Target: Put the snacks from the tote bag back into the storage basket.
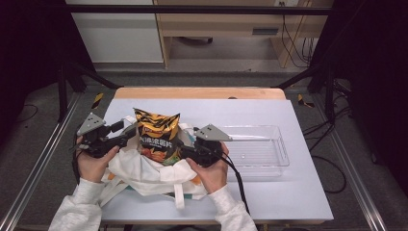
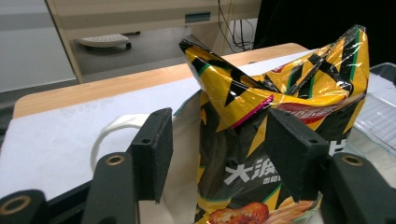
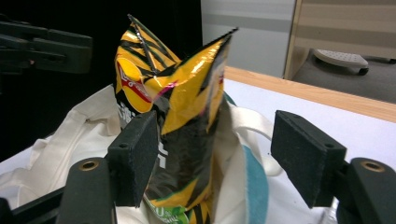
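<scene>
A yellow-and-black chip bag (image 1: 156, 137) stands upright in the mouth of a white cloth tote bag (image 1: 139, 174) on the white table. My left gripper (image 1: 121, 133) is at the bag's left side, and my right gripper (image 1: 184, 150) is at its right side. In the left gripper view the chip bag (image 2: 280, 98) and the tote's edge (image 2: 187, 140) lie between the spread jaws, whose pads (image 2: 154, 149) do not press on them. In the right gripper view the chip bag (image 3: 182, 107) stands by the left pad (image 3: 135, 154), and the right pad is clear of it. Both grippers are open.
A clear plastic tray (image 1: 276, 144) lies on the table right of the tote, close to my right hand. The table's wooden far edge (image 1: 202, 93) runs behind the bag. A black frame and cables surround the table.
</scene>
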The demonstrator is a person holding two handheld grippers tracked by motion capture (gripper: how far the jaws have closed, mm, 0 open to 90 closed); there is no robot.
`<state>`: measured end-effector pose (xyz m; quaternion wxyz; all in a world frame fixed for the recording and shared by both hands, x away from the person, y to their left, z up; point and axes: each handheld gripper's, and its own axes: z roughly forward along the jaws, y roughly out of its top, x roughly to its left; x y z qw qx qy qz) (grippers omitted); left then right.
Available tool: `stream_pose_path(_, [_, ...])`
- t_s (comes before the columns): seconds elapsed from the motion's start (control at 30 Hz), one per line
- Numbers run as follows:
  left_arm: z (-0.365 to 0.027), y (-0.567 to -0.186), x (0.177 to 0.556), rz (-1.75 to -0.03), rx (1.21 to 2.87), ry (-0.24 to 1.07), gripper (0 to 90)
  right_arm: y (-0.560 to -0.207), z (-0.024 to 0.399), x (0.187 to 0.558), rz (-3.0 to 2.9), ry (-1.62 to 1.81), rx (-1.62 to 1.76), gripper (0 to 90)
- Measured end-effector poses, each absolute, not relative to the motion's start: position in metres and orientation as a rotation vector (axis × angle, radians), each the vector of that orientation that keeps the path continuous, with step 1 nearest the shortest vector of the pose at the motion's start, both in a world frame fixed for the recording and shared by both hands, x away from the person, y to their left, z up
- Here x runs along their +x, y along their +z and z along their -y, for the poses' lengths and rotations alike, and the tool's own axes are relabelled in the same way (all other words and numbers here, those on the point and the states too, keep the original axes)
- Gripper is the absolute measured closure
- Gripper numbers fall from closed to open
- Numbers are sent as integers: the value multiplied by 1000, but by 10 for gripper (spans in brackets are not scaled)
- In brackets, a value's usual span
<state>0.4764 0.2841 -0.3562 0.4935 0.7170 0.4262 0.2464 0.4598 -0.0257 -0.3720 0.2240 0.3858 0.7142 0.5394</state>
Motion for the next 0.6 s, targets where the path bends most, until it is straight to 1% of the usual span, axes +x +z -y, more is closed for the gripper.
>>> stream_pose_path(0.4, [-273,-365,486,-1020,1779,557,443,-376,4,474,-2013,1467,1051,350])
stream_pose_path(0.6, [-269,-371,492,-1024,1810,536,456,-378,-7,480,-2023,1452,1039,381])
